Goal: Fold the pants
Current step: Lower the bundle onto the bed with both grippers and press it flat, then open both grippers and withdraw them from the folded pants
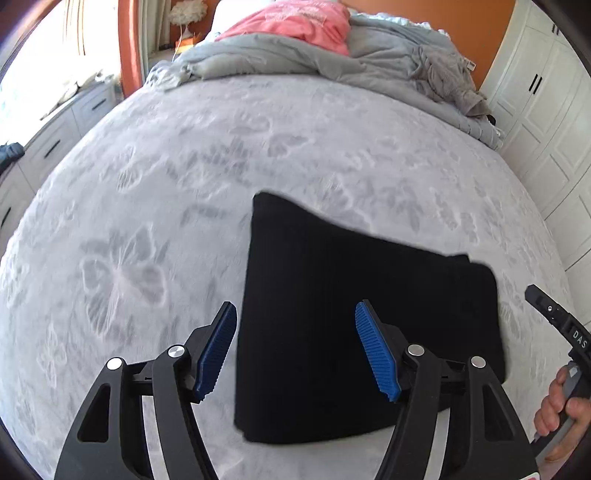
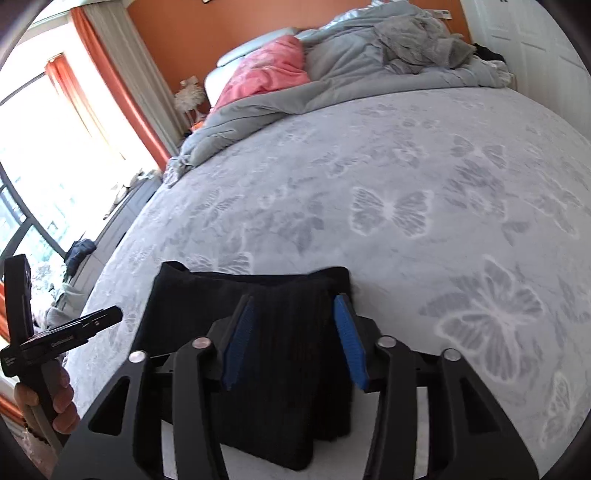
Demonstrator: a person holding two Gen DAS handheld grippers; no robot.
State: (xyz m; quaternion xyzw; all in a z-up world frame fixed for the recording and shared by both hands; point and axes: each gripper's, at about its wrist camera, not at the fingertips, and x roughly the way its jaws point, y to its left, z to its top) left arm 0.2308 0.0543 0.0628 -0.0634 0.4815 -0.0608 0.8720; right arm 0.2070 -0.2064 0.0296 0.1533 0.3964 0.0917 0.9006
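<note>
While a crumpled grey duvet (image 1: 295,55) and a pink blanket (image 1: 295,22) crowd the head of the bed, black pants (image 1: 351,314) lie folded into a compact rectangle on the butterfly-patterned bedspread (image 1: 147,184) near its foot, with nothing lying on them. From the left wrist, the left gripper (image 1: 295,347) hovers with its blue-padded fingers (image 1: 218,350) spread wide; one finger sits over bare bedspread just beside the pants' left edge, the other over the dark cloth, and neither visibly touches it. That view alone catches white wardrobe doors (image 1: 535,110) along the far side and, at the lower right edge, the person's right hand (image 1: 561,410) wrapped around its tool handle. From the right wrist, the right gripper (image 2: 295,343) is likewise spread, both fingers poised over the right portion of the folded pants, gripping nothing. Only this view takes in the bright window (image 2: 37,166) with orange curtains (image 2: 122,85), the orange wall (image 2: 207,37), a dark garment (image 2: 79,251) heaped on the low cabinets beside the bed, and the person's left hand (image 2: 55,402) holding the other tool at the left edge.
</note>
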